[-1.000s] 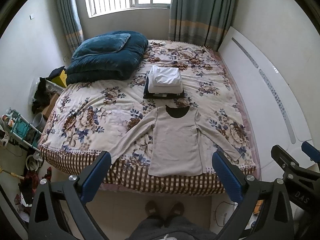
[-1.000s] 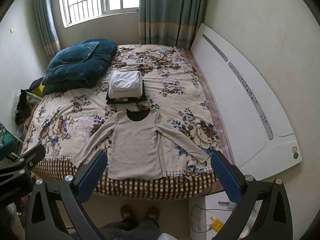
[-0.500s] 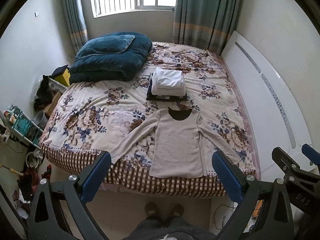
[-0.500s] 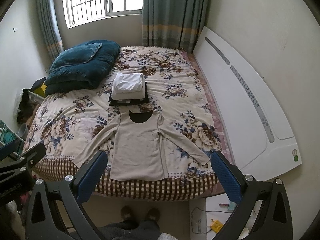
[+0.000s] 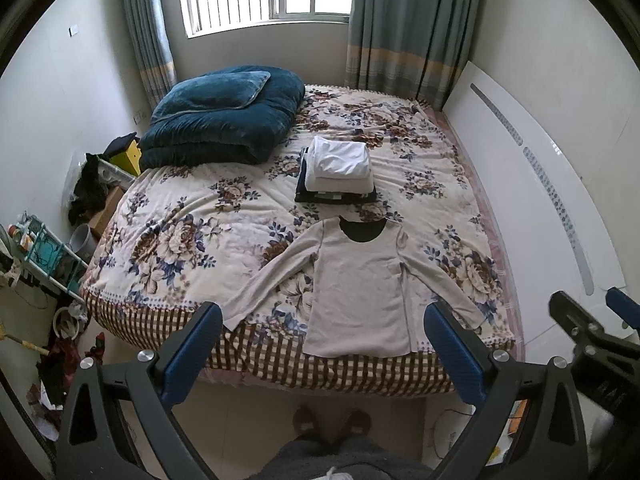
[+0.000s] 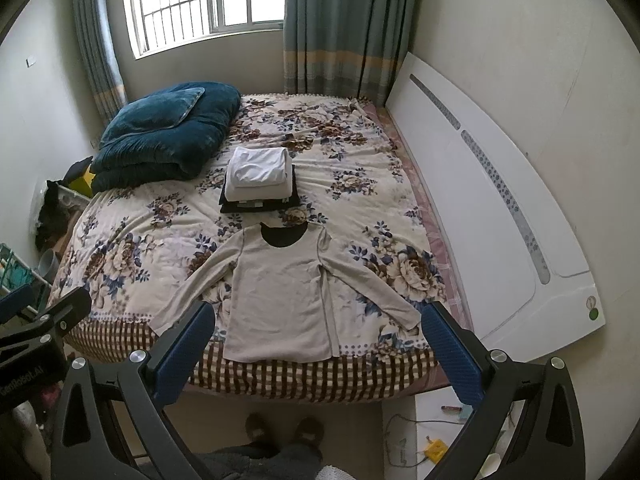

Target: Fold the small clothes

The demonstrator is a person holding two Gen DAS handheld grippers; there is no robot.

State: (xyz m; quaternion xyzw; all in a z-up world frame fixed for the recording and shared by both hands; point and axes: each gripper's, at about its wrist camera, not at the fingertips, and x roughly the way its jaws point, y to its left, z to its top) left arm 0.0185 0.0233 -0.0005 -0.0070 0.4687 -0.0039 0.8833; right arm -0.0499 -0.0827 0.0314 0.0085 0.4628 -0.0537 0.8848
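A beige long-sleeved top lies flat on the floral bed cover, sleeves spread, hem at the bed's near edge. It also shows in the right wrist view. Behind its collar sits a stack of folded clothes, white on dark, also seen in the right wrist view. My left gripper is open and empty, held high in front of the bed. My right gripper is open and empty at the same height.
A folded dark teal quilt lies at the bed's far left. A white headboard runs along the right side. Clutter and a small rack stand on the floor at the left. The person's feet stand before the bed.
Both grippers have tilted up and drawn back a little, so the bed and top sit lower in view and more window shows. The clothes have not moved.
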